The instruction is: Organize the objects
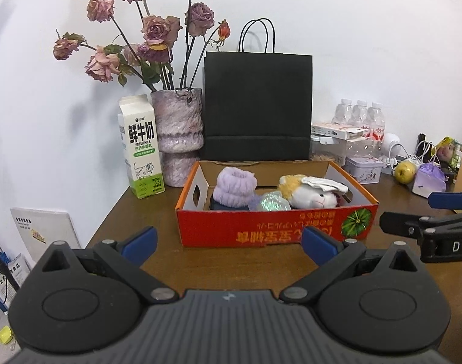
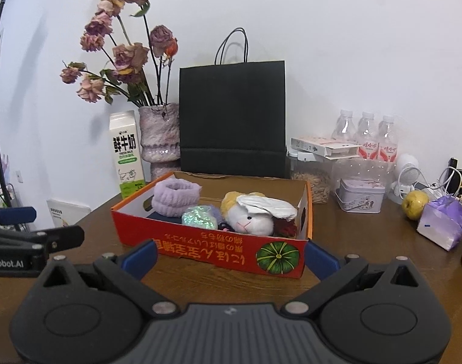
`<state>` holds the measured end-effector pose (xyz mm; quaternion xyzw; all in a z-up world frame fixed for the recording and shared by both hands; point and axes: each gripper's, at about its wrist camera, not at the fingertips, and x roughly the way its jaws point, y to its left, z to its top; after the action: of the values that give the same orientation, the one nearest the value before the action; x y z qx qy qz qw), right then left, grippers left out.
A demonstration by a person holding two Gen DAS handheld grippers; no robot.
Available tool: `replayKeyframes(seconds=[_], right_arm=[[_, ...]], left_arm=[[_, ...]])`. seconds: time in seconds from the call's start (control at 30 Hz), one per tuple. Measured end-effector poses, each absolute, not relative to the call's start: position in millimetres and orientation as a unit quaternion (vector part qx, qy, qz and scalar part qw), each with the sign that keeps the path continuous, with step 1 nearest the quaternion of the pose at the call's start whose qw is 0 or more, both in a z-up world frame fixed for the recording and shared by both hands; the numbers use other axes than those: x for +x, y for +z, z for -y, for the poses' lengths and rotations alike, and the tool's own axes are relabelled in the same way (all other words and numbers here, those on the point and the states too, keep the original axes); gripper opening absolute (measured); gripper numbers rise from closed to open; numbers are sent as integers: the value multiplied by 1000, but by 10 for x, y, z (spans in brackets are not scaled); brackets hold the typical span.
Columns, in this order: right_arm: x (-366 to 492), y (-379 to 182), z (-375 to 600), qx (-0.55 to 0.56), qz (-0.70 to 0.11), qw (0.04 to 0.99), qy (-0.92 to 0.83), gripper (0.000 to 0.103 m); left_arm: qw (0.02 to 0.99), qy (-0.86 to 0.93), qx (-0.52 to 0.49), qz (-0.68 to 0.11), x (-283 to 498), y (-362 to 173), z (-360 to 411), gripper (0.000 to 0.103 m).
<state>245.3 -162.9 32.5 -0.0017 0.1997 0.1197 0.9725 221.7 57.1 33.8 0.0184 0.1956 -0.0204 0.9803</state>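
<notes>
A red cardboard box point(image 1: 261, 230) point(image 2: 200, 248) sits on the brown table point(image 1: 158, 261). It holds a purple fuzzy band point(image 1: 236, 186) point(image 2: 176, 197), a glittery ball point(image 1: 271, 201) point(image 2: 199, 217) and a white plush rabbit point(image 1: 314, 192) point(image 2: 255, 214). My left gripper point(image 1: 229, 244) is open and empty, just in front of the box. My right gripper point(image 2: 231, 256) is open and empty, also in front of the box, to the right of the left one. Each gripper shows at the edge of the other's view.
Behind the box stand a black paper bag point(image 1: 256, 106) point(image 2: 232, 118), a vase of dried roses point(image 1: 177, 133) point(image 2: 159, 139) and a milk carton point(image 1: 139, 148) point(image 2: 126, 154). To the right are water bottles point(image 2: 365, 133), a tin point(image 2: 361, 194), an apple point(image 2: 414, 204) and a purple pouch point(image 2: 443, 226).
</notes>
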Motion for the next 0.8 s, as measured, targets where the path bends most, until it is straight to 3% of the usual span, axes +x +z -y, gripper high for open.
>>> replayKeyframes(seconds=[0.8], right_arm=[[2025, 349, 1730, -4, -201, 972, 119, 103]], left_arm=[[979, -17, 19, -203, 1810, 357, -484, 103]])
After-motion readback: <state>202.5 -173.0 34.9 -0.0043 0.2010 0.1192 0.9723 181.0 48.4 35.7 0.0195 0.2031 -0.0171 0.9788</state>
